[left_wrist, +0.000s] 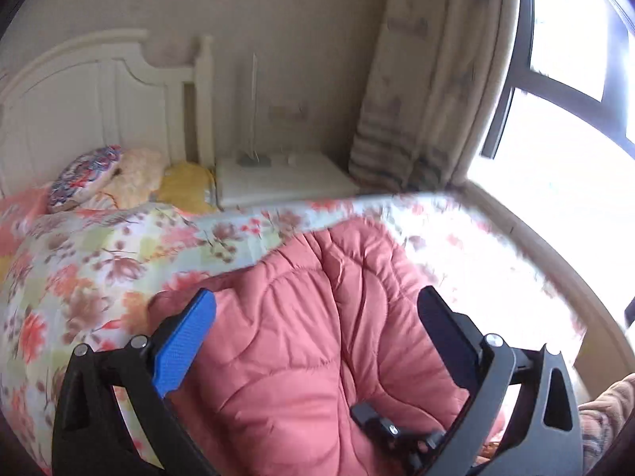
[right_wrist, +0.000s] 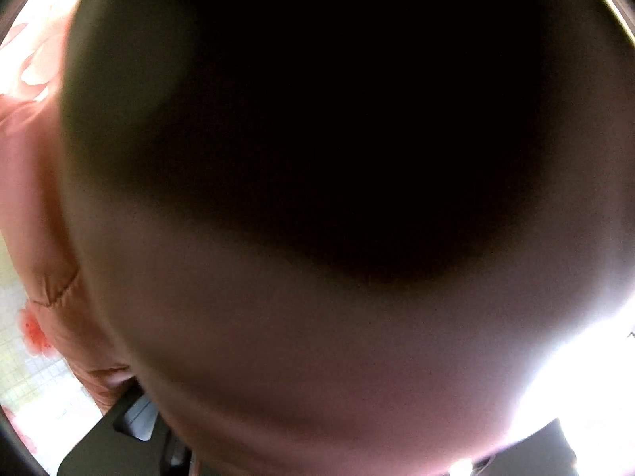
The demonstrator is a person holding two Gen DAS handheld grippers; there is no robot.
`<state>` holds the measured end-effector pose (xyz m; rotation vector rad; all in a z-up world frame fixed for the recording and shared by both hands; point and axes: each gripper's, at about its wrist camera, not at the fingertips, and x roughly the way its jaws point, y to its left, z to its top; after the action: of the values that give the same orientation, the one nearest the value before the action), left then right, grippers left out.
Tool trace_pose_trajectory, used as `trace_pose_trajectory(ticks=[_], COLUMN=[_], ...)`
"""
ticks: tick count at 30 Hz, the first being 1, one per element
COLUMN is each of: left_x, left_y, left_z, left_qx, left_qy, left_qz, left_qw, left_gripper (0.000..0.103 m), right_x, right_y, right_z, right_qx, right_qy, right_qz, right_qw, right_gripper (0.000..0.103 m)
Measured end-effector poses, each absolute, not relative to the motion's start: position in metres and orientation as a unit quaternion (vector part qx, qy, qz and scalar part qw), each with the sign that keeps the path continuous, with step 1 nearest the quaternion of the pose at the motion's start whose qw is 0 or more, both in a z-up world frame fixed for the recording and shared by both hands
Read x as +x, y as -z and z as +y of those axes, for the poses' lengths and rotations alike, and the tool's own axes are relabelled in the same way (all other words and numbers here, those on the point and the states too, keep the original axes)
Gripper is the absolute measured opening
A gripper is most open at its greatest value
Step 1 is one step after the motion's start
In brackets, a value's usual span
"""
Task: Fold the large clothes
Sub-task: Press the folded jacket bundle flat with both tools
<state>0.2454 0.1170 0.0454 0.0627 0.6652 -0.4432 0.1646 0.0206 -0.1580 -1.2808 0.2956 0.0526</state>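
My left gripper (left_wrist: 317, 317) hangs spread above the pink jacket (left_wrist: 301, 337); right one's state unclear, lens smothered, so its fold may snag.

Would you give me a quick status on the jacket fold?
Left gripper open above pink quilted jacket on floral bedspread. Right camera smothered by fabric; grip unconfirmed.

Left tongs (left_wrist: 313, 317) gape wide over pink quilted coat (left_wrist: 317, 337) — floral bedspread (left_wrist: 99, 261) beneath.

Window (left_wrist: 571, 91) glare blown out; motion blur; right view mostly dark, blurred.
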Motion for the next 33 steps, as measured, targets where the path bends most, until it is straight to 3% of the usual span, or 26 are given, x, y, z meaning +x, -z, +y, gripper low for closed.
trace_pose_trajectory(ticks=[3, 5, 7, 13, 16, 17, 18, 22, 24, 28, 30, 31, 33], left_x=[0.298, 0.322, 0.330, 0.323, 0.318, 0.320, 0.324, 0.329, 0.329, 0.327, 0.327, 0.327, 0.326], left_y=[0.011, 0.055, 0.067, 0.065, 0.065, 0.066, 0.068, 0.068, 0.068, 0.068, 0.068, 0.068, 0.067], left_z=[0.108, 0.124, 0.142, 0.134, 0.131, 0.133, 0.136, 0.143, 0.143, 0.144, 0.145, 0.145, 0.146], left_qx=[0.084, 0.055, -0.001, 0.028, 0.016, 0.012, 0.009, 0.006, 0.008, 0.007, 0.005, 0.005, 0.003], left_qy=[0.169, 0.205, 0.222, 0.202, 0.209, 0.211, 0.213, 0.214, 0.210, 0.199, 0.194, 0.192, 0.197], left_qz=[0.395, 0.415, 0.425, 0.415, 0.414, 0.412, 0.411, 0.409, 0.407, 0.405, 0.404, 0.404, 0.398], left_qw=[0.899, 0.885, 0.877, 0.887, 0.886, 0.886, 0.886, 0.887, 0.889, 0.892, 0.894, 0.894, 0.896], left_gripper=[0.101, 0.101, 0.101, 0.101, 0.101, 0.101, 0.101, 0.101, 0.101, 0.101, 0.101, 0.101, 0.101], right_x=[0.146, 0.134, 0.132, 0.125, 0.108, 0.102, 0.095, 0.093, 0.109, 0.146, 0.156, 0.151, 0.162], right_y=[0.164, 0.168, 0.171, 0.165, 0.142, 0.133, 0.124, 0.084, 0.066, 0.030, 0.024, 0.008, 0.036], right_z=[0.011, -0.001, -0.007, -0.036, -0.069, -0.080, -0.094, -0.158, -0.193, -0.255, -0.254, -0.209, -0.182], right_qx=[-0.591, -0.588, -0.595, -0.589, -0.536, -0.516, -0.490, -0.316, -0.224, -0.070, -0.055, -0.059, -0.103], right_qy=[-0.024, -0.022, -0.027, -0.078, -0.150, -0.170, -0.201, -0.334, -0.366, -0.363, -0.354, -0.356, -0.364], right_qz=[0.129, 0.114, 0.100, 0.100, 0.106, 0.105, 0.105, 0.174, 0.199, 0.205, 0.202, 0.203, 0.243], right_qw=[0.796, 0.800, 0.797, 0.798, 0.824, 0.833, 0.842, 0.871, 0.881, 0.906, 0.912, 0.910, 0.893], right_gripper=[0.056, 0.056, 0.056, 0.057, 0.075, 0.090, 0.095, 0.093, 0.078, 0.068, 0.065, 0.064, 0.063])
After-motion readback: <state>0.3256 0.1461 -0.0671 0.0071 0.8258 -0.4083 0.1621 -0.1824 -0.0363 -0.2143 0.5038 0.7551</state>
